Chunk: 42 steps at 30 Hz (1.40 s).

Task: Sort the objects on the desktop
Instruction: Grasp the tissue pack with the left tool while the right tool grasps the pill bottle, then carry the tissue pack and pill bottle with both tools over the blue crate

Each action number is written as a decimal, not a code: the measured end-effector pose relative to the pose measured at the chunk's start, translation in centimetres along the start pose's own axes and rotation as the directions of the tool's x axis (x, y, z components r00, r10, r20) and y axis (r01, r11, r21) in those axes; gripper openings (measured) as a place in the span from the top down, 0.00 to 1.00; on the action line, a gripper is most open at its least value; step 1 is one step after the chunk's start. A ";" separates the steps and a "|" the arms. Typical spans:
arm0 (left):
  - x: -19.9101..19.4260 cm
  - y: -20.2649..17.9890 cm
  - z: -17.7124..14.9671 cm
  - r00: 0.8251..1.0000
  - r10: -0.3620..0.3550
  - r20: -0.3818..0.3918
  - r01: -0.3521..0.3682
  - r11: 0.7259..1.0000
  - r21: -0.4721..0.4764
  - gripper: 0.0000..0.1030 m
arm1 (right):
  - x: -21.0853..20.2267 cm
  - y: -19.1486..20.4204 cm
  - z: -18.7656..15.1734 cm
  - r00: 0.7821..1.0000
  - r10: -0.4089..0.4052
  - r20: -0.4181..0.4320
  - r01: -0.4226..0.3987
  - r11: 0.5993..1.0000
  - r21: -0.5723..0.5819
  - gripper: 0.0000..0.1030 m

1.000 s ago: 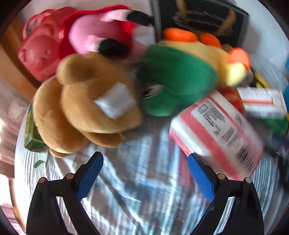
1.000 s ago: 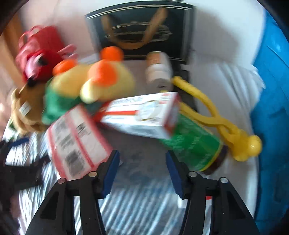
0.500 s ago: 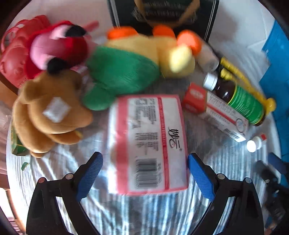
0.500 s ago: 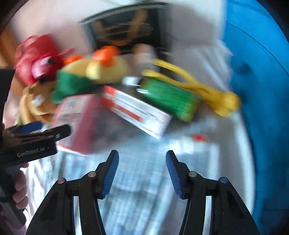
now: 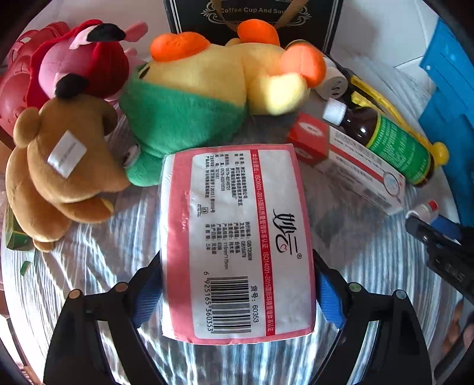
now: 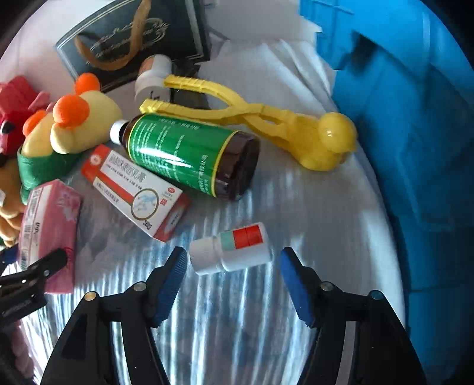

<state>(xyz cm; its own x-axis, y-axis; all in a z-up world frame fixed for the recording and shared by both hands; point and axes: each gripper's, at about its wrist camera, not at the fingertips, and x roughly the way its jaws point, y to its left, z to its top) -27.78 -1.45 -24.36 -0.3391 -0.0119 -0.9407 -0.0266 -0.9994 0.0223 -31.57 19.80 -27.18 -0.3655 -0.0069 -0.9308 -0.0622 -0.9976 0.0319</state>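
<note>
A pink tissue pack [image 5: 237,237] lies on the striped cloth between the jaws of my left gripper [image 5: 237,293]. The jaws are wide apart, one pad at each side of the pack; whether they touch it I cannot tell. The pack also shows in the right wrist view [image 6: 49,234]. My right gripper [image 6: 232,281] is open around a small white pill bottle [image 6: 232,247] lying on its side, not touching it. A brown syrup bottle with a green label [image 6: 189,155], a red-and-white medicine box [image 6: 136,191] and a yellow plastic clamp toy [image 6: 266,118] lie beyond.
Plush toys crowd the left: a brown bear [image 5: 59,174], a red-and-pink one [image 5: 80,62] and a yellow-and-green one [image 5: 207,94]. A black gift box [image 5: 254,17] stands at the back. A blue plastic crate [image 6: 400,118] fills the right side.
My left gripper has moved forward so the tissue pack now sits between its jaws. My right gripper has swung right and down onto the white pill bottle.
</note>
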 end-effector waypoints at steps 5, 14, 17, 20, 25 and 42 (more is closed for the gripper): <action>-2.1 -0.8 -2.3 1.000 0.000 0.031 -0.001 1.000 0.023 0.16 | -1.7 0.8 -0.9 0.999 0.009 0.037 -0.007 0.999 -0.047 0.50; -12.3 1.1 -8.7 0.981 -0.025 0.192 0.019 0.999 0.034 0.16 | -12.1 4.6 -4.1 0.974 0.094 0.207 -0.061 0.985 -0.163 0.50; -16.0 3.4 -7.8 0.965 -0.034 0.261 0.024 0.999 0.040 0.16 | -16.9 5.3 -5.1 0.949 0.117 0.292 -0.061 0.979 -0.194 0.50; -19.2 2.8 -9.1 0.941 -0.040 0.337 0.027 0.999 0.045 0.16 | -22.0 5.9 -6.8 0.921 0.123 0.369 -0.044 0.975 -0.216 0.50; -22.3 1.7 -12.1 0.910 -0.054 0.411 0.030 0.997 0.066 0.16 | -28.5 6.0 -10.3 0.872 0.134 0.472 -0.030 0.975 -0.221 0.50; -29.5 -0.3 -18.6 0.829 -0.099 0.551 0.053 0.994 0.099 0.16 | -40.8 1.7 -19.5 0.719 0.088 0.690 0.003 0.992 -0.129 0.50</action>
<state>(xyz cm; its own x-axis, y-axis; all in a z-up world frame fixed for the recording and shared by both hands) -0.24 -1.43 -2.89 -0.7962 0.1075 -0.5953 -0.1377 -0.9905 0.0054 1.39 16.98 3.75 -0.9087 -0.0445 -0.4152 0.0569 -0.9982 -0.0176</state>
